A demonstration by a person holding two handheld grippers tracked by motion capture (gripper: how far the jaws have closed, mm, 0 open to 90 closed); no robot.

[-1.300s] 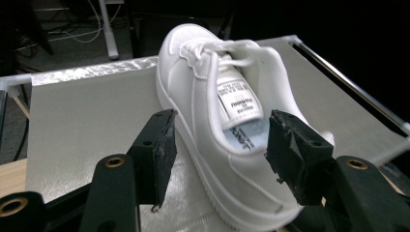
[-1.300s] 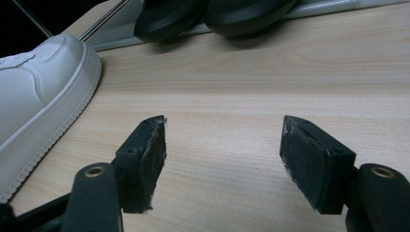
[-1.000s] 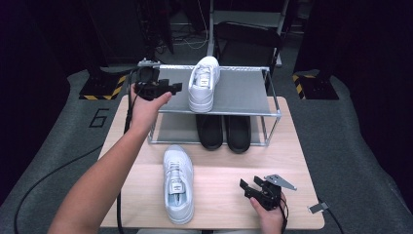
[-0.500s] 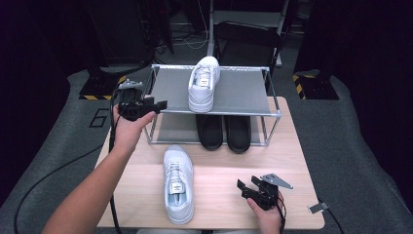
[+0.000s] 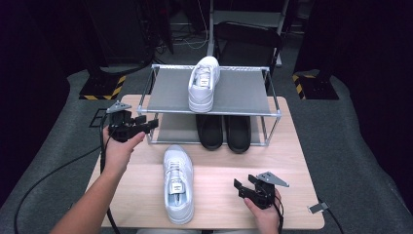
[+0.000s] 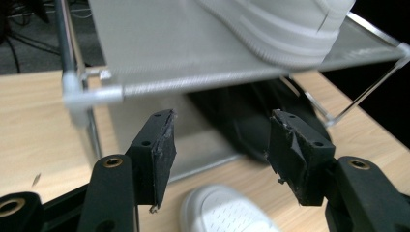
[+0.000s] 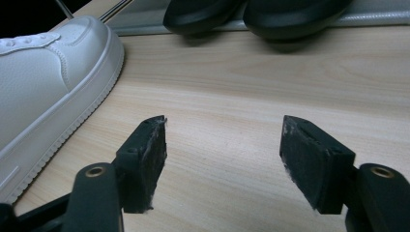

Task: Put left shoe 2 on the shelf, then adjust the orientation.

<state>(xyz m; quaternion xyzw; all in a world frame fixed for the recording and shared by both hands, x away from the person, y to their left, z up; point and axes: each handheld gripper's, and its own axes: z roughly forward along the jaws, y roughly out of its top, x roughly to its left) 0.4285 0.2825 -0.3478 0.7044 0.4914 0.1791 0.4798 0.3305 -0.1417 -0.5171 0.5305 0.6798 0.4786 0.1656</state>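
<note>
Risk: my empty, wide-open left gripper (image 5: 146,125) may clip the rack (image 5: 146,100) reaching for the near white shoe (image 5: 178,184); right gripper (image 5: 243,186) likewise gapes, empty.

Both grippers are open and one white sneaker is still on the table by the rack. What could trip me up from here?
1. The white sneaker on the table lies between the two grippers; the left gripper sits close to the rack's front corner post and could clip it when swinging over.
2. The white sneaker on the top shelf has its heel at the front edge; a bump to the rack might tip it off.
</note>
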